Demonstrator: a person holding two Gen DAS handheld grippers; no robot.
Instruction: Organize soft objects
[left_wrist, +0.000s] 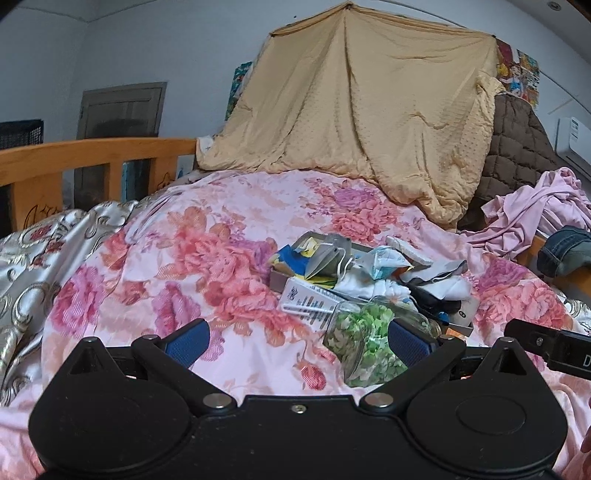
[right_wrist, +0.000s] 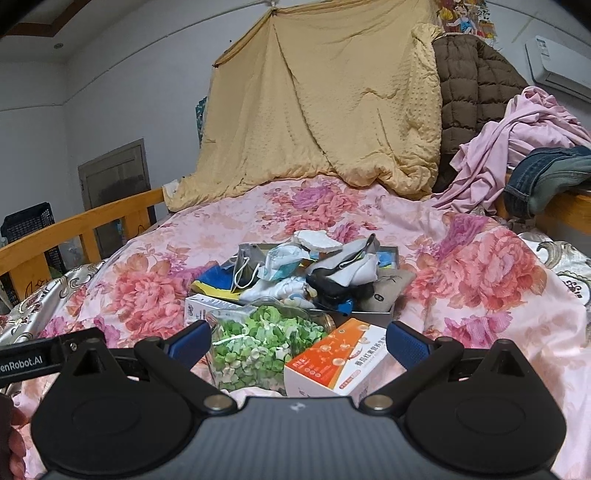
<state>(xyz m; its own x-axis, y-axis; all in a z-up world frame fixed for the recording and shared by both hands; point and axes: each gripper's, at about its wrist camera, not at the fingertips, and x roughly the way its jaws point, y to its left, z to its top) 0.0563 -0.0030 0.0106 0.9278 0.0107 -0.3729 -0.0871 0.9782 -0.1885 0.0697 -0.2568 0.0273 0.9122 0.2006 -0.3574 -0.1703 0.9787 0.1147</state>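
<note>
- both grippers spread wide, holding nothing: left gripper (left_wrist: 297, 341) low centre over the quilt (left_wrist: 177, 266); right gripper (right_wrist: 299, 341) low centre
- clear jar of green bits (right_wrist: 255, 347) and orange box (right_wrist: 340, 362) sit right between the right fingers; easy to nudge or snag those instead of anything soft
- soft pile (right_wrist: 306, 266) mid-frame in the tray (right_wrist: 384, 315); mask loops (right_wrist: 242, 275) look tangled, might drag neighbours out; tray bottom is buried, can't tell what's under

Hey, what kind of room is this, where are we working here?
Most likely a lived-in bedroom. The work surface is a bed with a pink floral quilt and a wooden bed rail. Loose clothes are heaped at the far right, and a wall air conditioner hangs above them.
</note>
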